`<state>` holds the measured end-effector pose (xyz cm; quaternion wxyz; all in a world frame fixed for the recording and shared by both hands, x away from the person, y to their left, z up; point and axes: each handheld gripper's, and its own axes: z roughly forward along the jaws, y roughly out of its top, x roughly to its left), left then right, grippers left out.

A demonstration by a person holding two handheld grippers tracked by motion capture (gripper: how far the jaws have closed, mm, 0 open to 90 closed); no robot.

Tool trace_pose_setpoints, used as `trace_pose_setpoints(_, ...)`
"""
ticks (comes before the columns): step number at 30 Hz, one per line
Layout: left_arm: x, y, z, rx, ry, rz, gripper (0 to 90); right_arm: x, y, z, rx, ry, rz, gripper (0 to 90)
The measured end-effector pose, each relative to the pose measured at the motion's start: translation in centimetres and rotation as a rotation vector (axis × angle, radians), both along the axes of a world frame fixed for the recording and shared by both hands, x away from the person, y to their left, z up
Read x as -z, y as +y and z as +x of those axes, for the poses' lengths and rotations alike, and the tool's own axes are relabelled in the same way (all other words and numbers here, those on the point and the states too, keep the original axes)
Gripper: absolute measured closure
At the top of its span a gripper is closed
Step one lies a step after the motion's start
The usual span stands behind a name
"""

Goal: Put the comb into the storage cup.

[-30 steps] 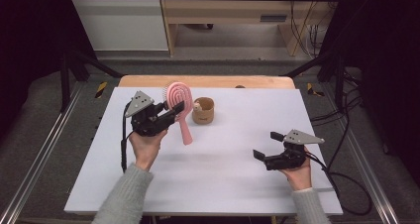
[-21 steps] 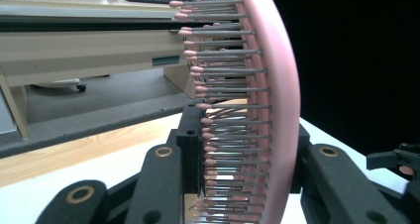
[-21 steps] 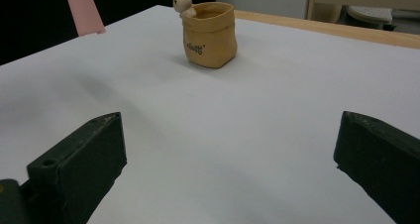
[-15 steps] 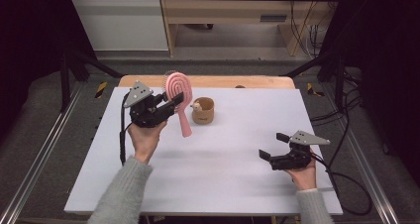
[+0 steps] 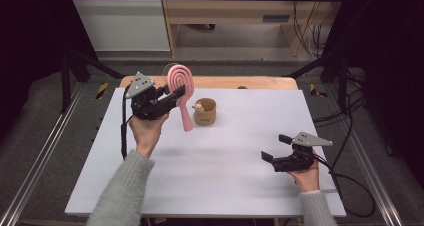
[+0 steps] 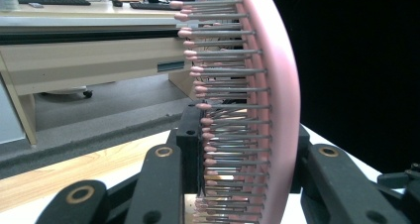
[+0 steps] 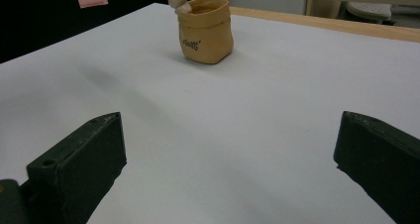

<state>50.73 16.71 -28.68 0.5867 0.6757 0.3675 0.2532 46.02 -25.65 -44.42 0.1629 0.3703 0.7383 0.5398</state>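
Left gripper [image 5: 172,93]: jaws clamped on pink hairbrush [image 5: 181,88], held above the worktop [image 5: 240,151], beside tan pot [image 5: 205,111]. Right gripper [image 5: 277,148]: jaws wide, empty, near front right.

A: What is the person wearing?

B: A light grey knitted jumper; the ribbed sleeves [image 5: 120,191] reach the wrists on both arms.

A: And the left tongs [image 5: 172,95]?

B: Black body with a grey three-cornered plate on top, dotted with small dark screw holes. A black cable hangs from its rear. Seen along its own jaws, the black link arms carry brass-coloured ring rivets, and one jaw face has a row of small holes.

A: The right tongs [image 5: 274,147]?

B: Same make: black body, grey triangular plate, and a black cable trailing behind. Its jaws are chunky matt-black blocks with scuffed edges.
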Motion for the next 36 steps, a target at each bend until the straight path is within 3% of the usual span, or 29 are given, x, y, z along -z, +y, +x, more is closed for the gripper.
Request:
trace_pose_setpoints(7,-1.0,-0.6,0.7,0.002,-0.01,0.004,63.6,0.0,0.0,0.0,0.0,-0.003,0.0,0.0)
trace_pose_setpoints(36,-2.1,-3.8,3.9,-0.005,-0.009,0.036,63.6,0.0,0.0,0.0,0.0,-0.003,0.003,0.0)
